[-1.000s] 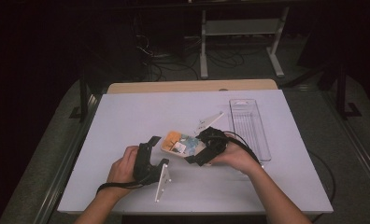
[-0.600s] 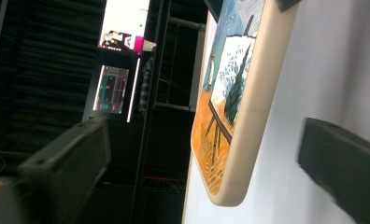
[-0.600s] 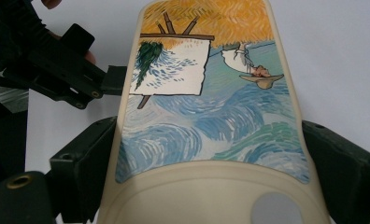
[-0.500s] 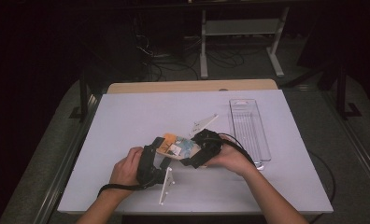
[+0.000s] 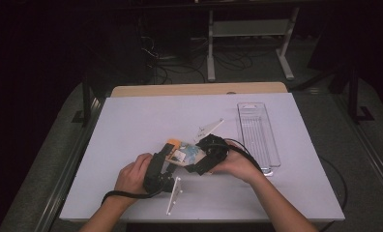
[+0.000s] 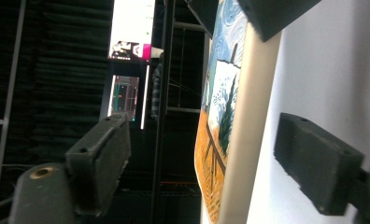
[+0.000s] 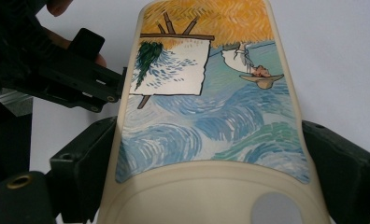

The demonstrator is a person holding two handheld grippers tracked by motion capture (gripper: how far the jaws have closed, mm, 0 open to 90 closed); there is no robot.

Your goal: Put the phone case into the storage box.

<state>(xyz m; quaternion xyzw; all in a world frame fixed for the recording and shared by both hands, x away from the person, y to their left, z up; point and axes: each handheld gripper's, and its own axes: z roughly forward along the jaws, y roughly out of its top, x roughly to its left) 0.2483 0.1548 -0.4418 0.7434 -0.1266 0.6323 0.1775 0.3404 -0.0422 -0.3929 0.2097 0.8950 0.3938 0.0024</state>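
Observation:
A cream phone case [image 7: 206, 112] with a painted picture in blue and orange lies slanted just above the white table [image 5: 131, 125]. My right gripper [image 7: 209, 133] is shut on it, one jaw pressing each long edge. In the high view the case [image 5: 184, 154] spans between the right gripper [image 5: 201, 163] and the left gripper [image 5: 166, 162]. In the left gripper view the case [image 6: 230, 140] stands edge-on between the jaws of my left gripper [image 6: 202, 128]. Those jaws have just been closing, but a gap shows on both sides, so it is open.
A clear plastic tray [image 5: 258, 135] lies lengthwise near the table's right edge, just right of my right hand. Black cables trail from both grippers over the front of the table. A wooden strip [image 5: 199, 90] runs along the far edge.
The two grippers have drawn slightly closer together near the table's front. The case's orange end now reaches in between the left gripper's jaws.

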